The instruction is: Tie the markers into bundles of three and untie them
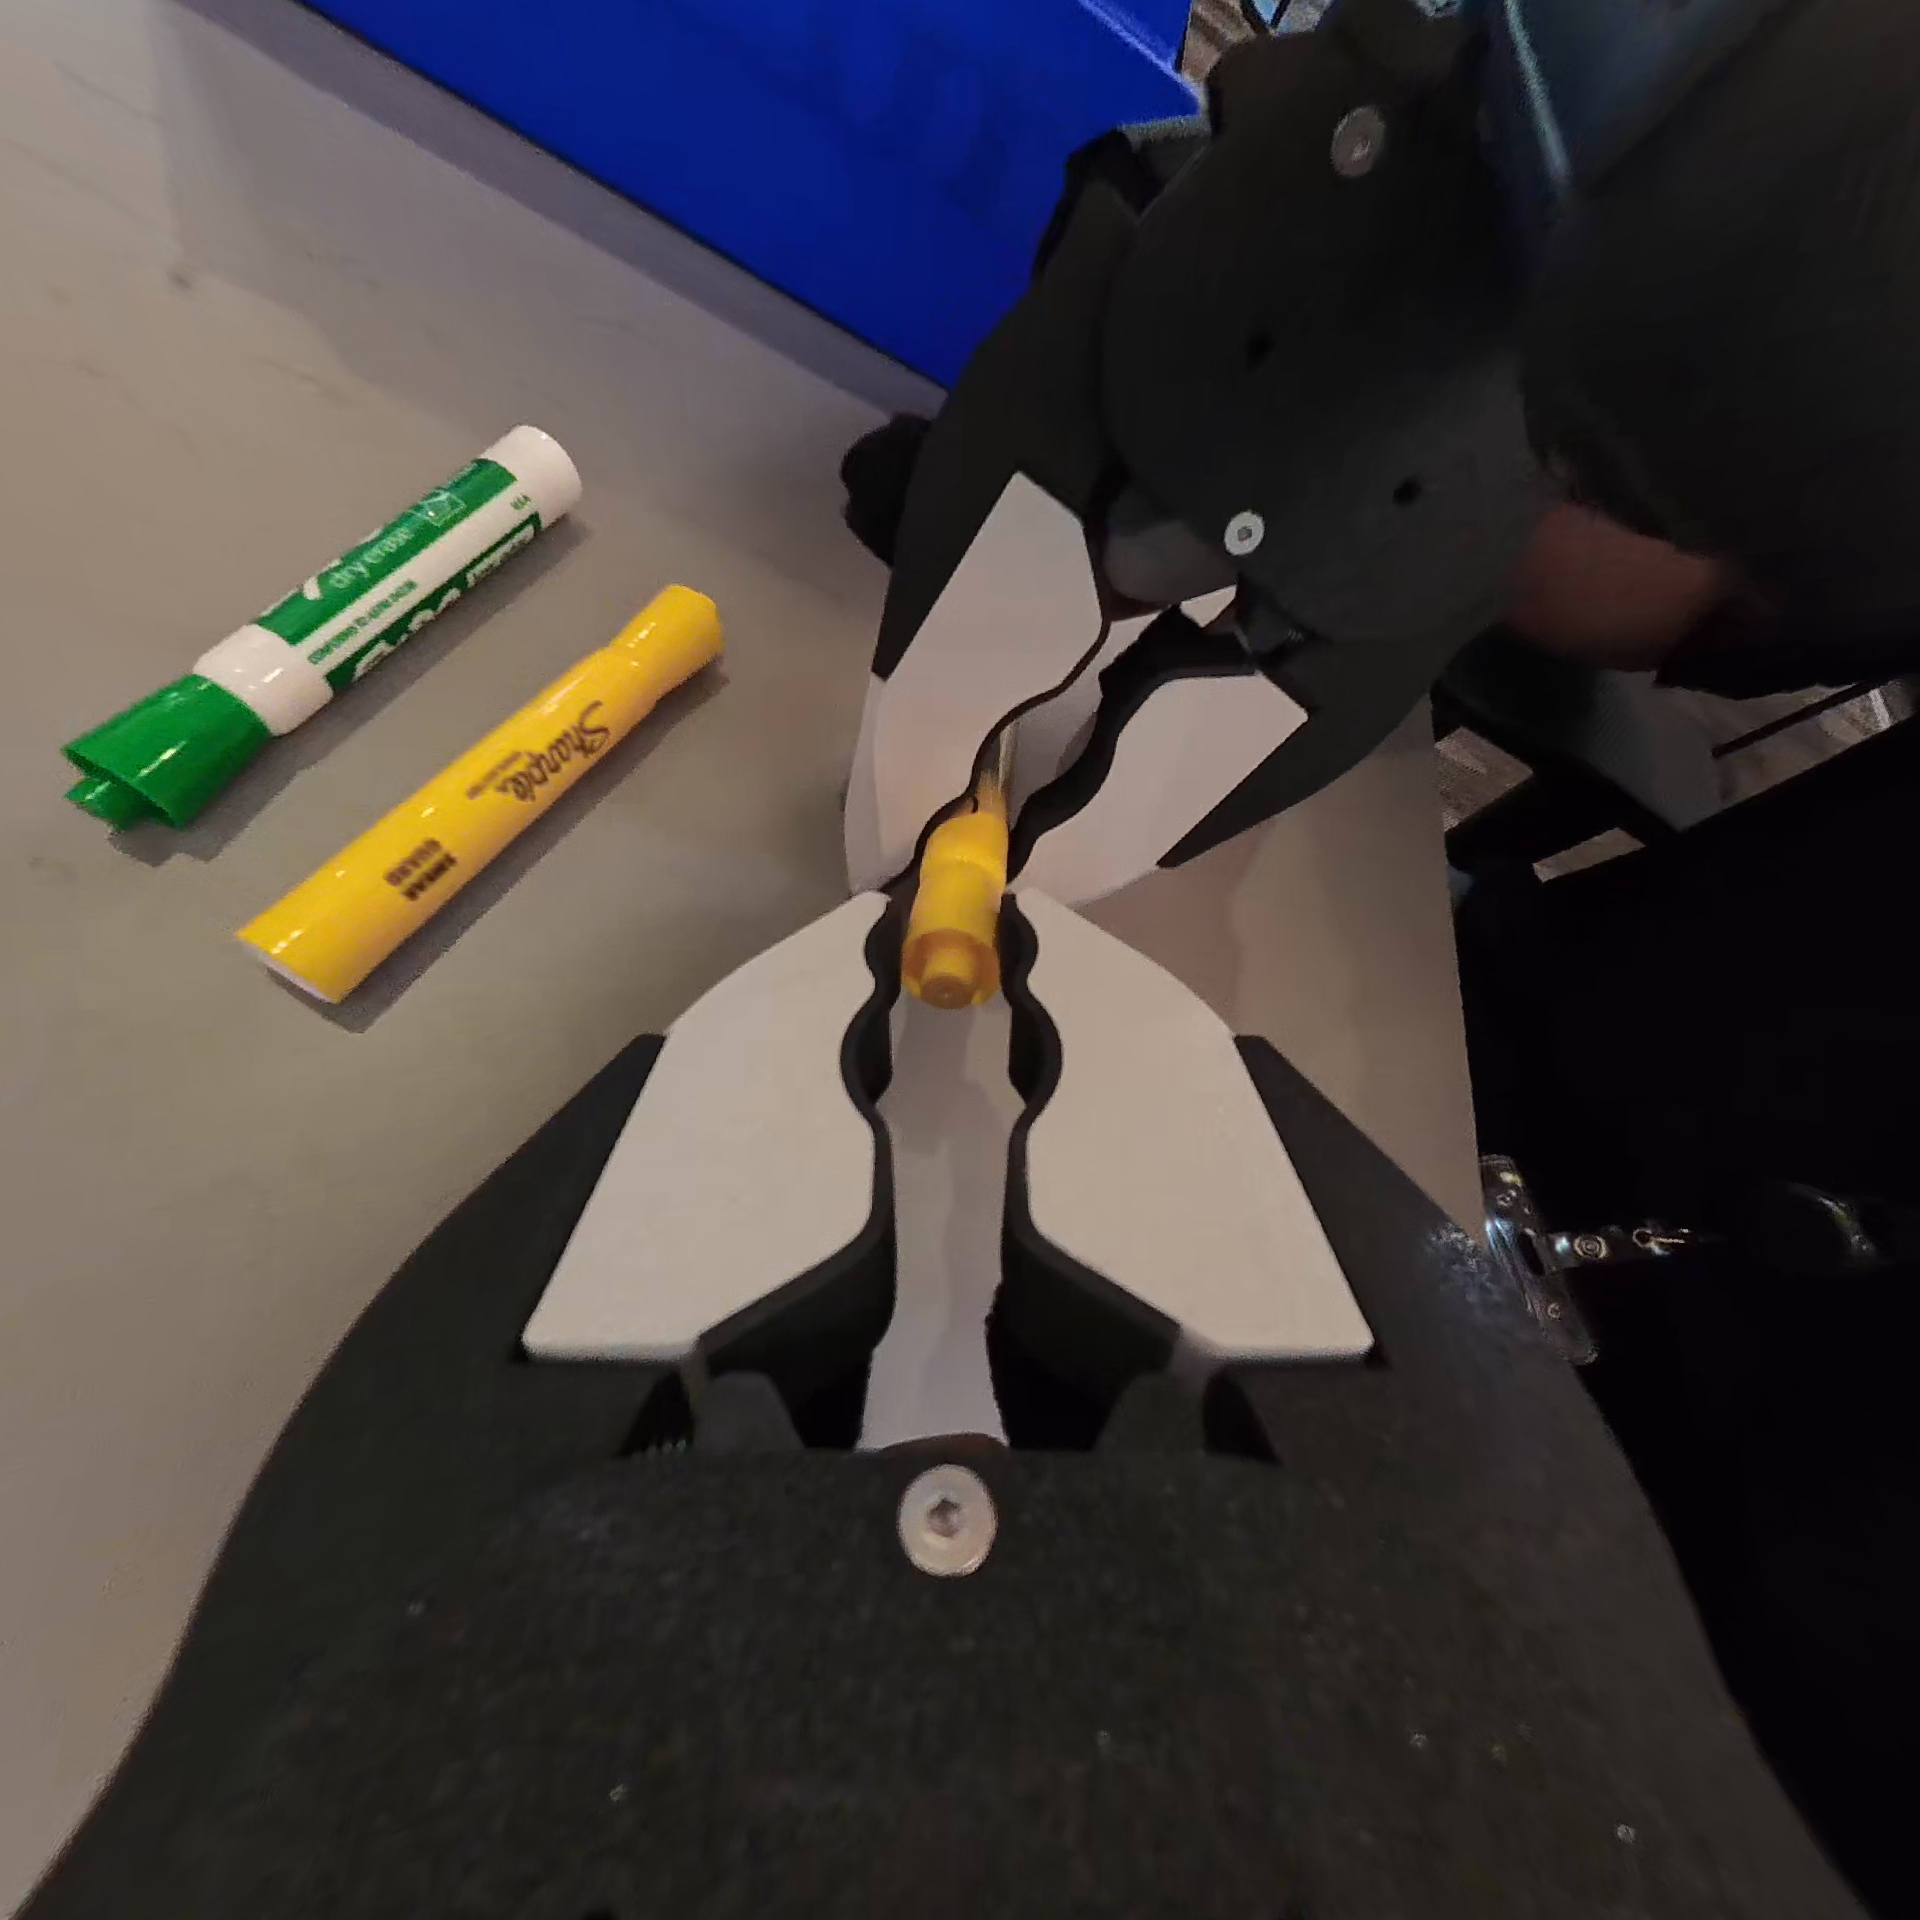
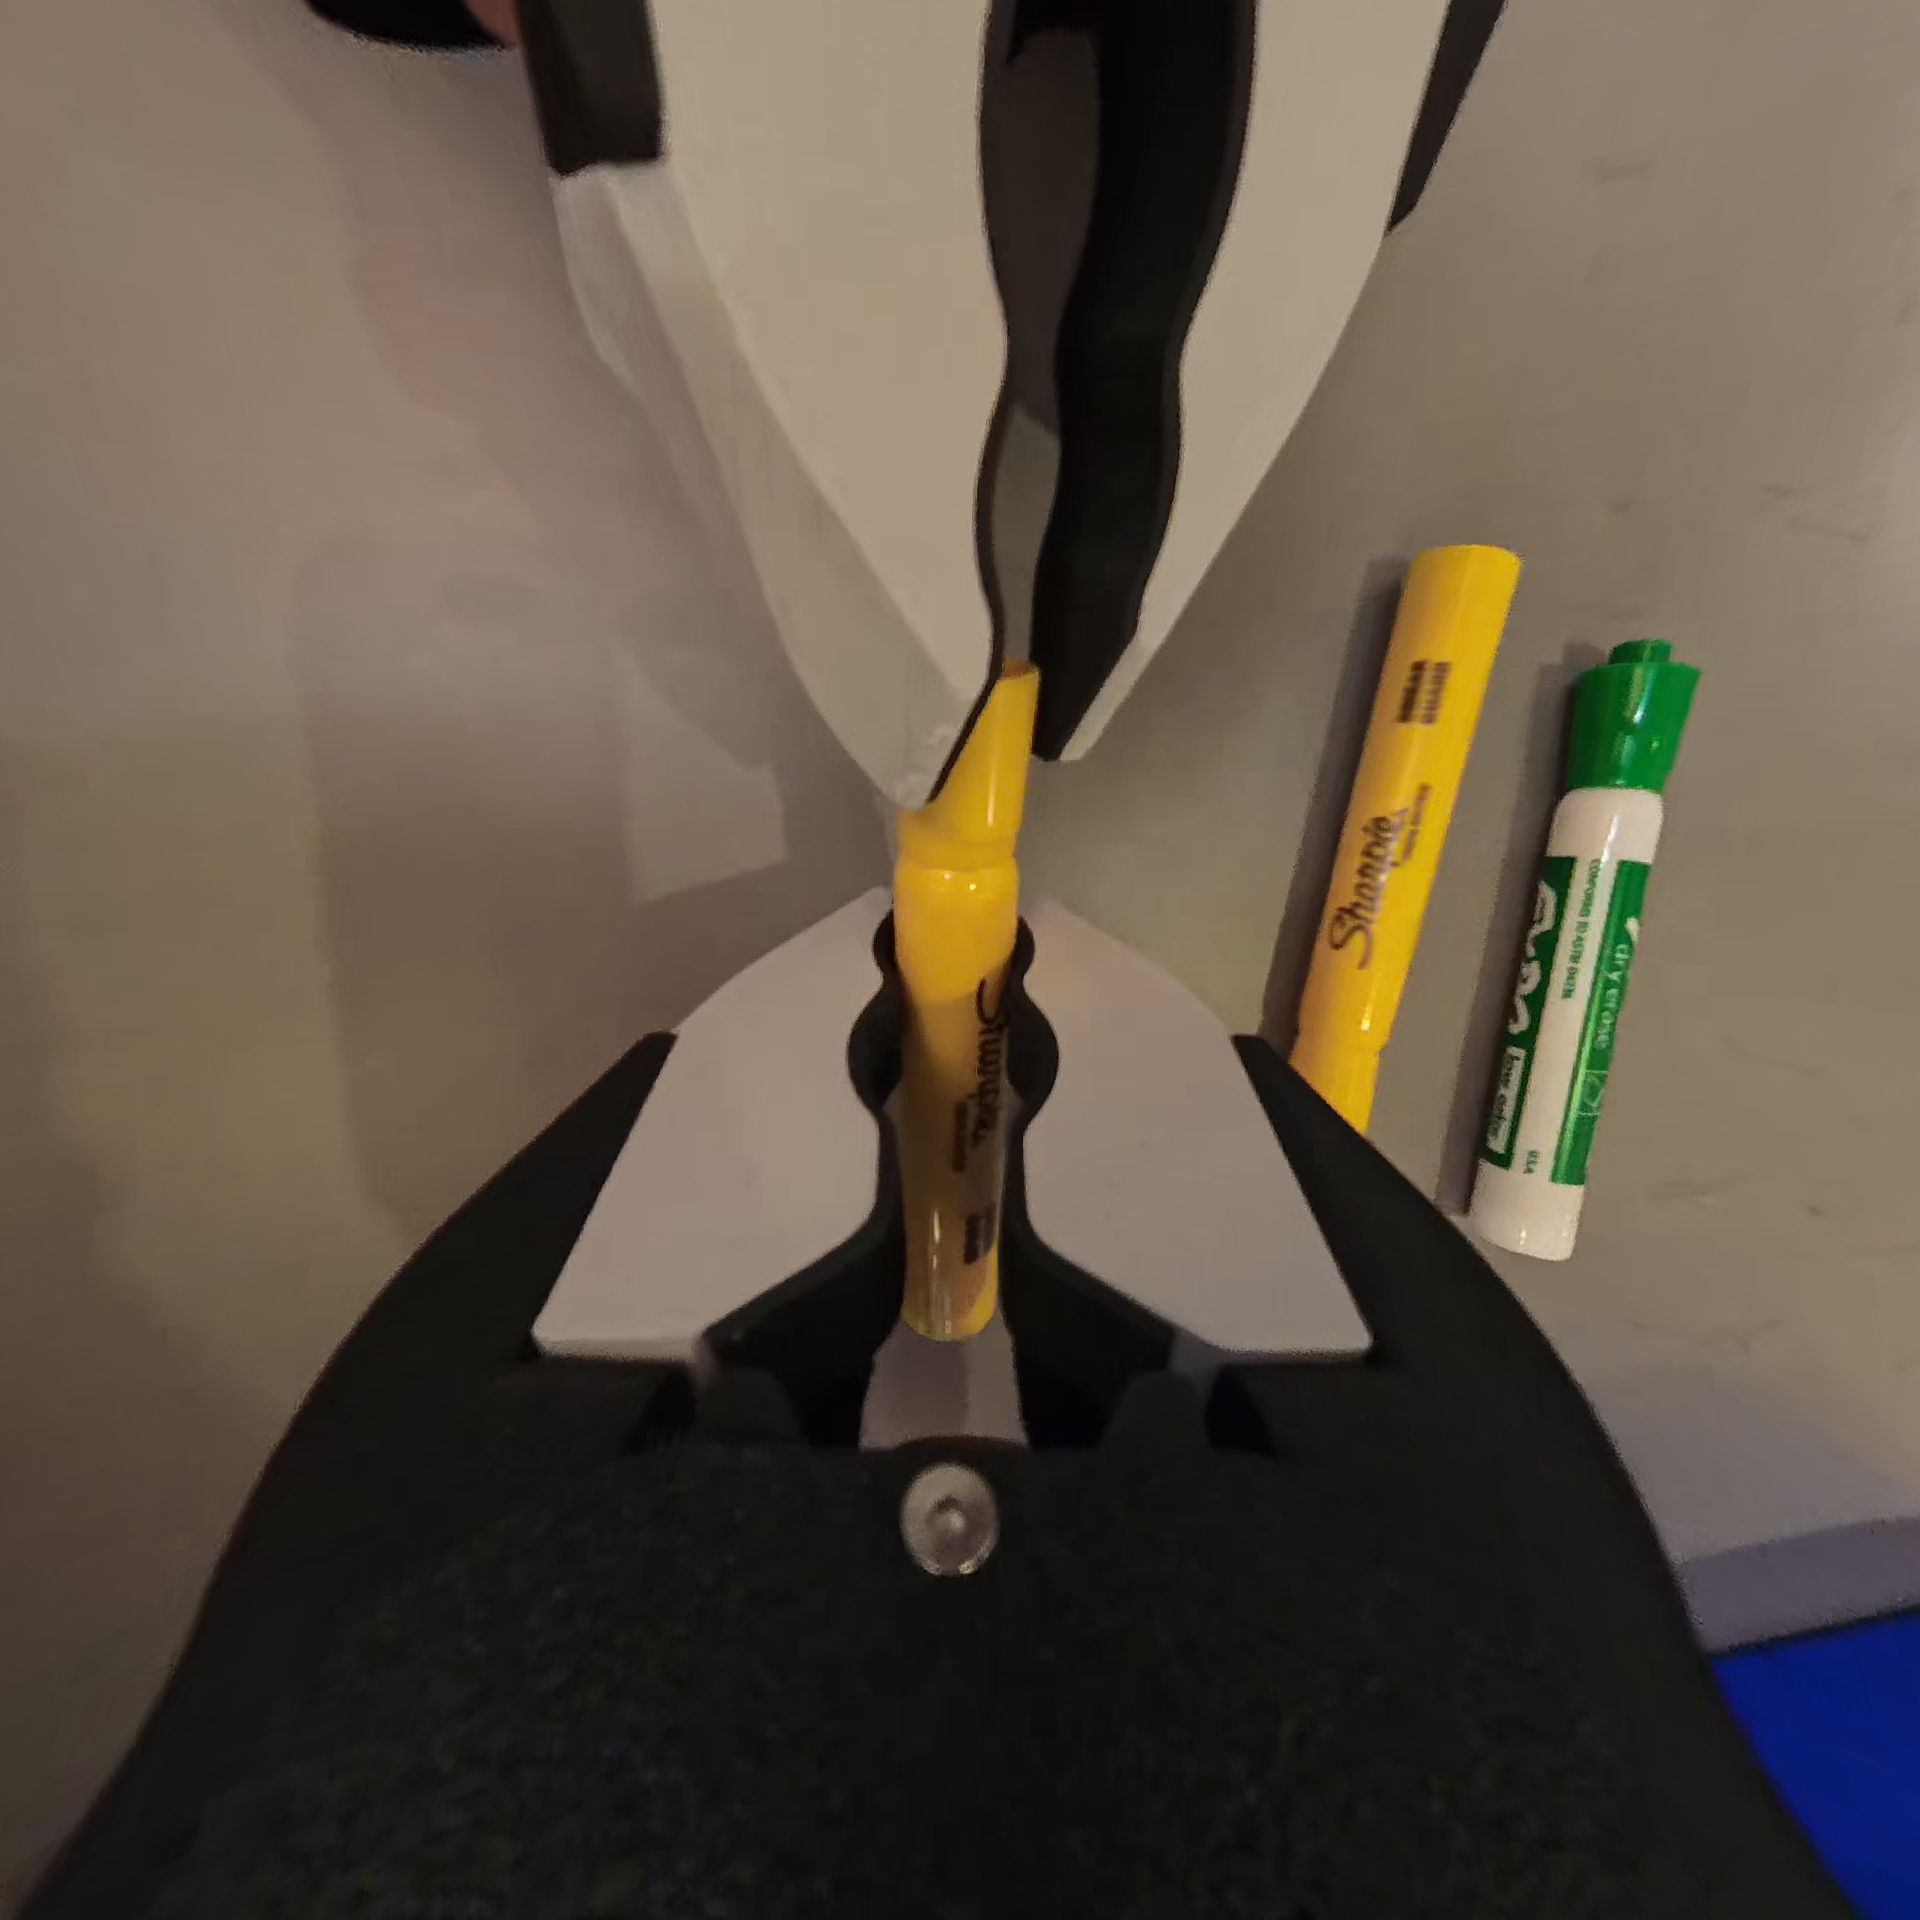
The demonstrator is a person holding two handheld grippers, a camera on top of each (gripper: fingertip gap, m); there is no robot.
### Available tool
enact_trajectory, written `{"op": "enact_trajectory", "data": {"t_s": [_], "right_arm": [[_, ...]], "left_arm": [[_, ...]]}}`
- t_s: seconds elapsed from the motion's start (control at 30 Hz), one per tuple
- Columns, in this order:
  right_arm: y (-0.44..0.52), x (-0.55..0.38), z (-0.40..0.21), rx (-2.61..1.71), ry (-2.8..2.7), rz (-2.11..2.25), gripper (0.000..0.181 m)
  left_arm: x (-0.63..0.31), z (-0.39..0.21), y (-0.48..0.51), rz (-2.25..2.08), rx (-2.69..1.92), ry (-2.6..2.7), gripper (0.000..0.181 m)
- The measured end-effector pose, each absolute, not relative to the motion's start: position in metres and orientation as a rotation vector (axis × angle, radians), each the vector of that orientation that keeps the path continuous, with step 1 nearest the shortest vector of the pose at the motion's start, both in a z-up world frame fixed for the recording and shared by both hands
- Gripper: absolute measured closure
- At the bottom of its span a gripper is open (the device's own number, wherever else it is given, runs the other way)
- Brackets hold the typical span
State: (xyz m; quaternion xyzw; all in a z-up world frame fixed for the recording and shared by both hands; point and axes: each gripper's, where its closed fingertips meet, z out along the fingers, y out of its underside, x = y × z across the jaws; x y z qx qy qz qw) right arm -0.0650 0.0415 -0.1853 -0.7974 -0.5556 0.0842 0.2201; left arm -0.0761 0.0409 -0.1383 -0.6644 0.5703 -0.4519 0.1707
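You are gripping yellow marker (image 2: 956, 1101) in right gripper (image 2: 954, 925), left gripper (image 1: 951, 935) pinching its far tip. Keeping it level, lowering beside worktop (image 1: 312, 312) pair: yellow (image 1: 488, 790), green (image 1: 332, 623).

Lighting's looking dim and warm, markers (image 1: 395, 717) are catching glare, edges are bending fisheye-style, and the top of the right view is maybe motion-blurring.

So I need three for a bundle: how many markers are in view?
3. One yellow marker is held between both grippers; a second yellow marker and a green marker lie side by side on the table. No others show; some may lie outside the views.
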Motion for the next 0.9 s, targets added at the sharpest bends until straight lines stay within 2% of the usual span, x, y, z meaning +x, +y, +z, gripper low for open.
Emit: {"op": "enact_trajectory", "data": {"t_s": [0.17,0.57,0.7,0.9], "right_arm": [[0.043,-0.069,-0.176,-2.162,-1.513,0.223,0.160],[0.038,-0.057,-0.177,-2.228,-1.576,0.116,0.162],[0.035,-0.034,-0.178,-2.334,-1.515,0.149,0.162],[0.036,-0.009,-0.176,-2.420,-1.370,0.125,0.163]], "left_arm": [[-0.075,-0.141,0.040,-1.253,-1.883,1.638,0.164],[-0.075,-0.142,0.040,-1.280,-1.901,1.622,0.163],[-0.086,-0.131,0.082,-1.030,-1.889,1.647,0.150],[-0.076,-0.148,0.129,-0.610,-1.728,2.005,0.145]]}}
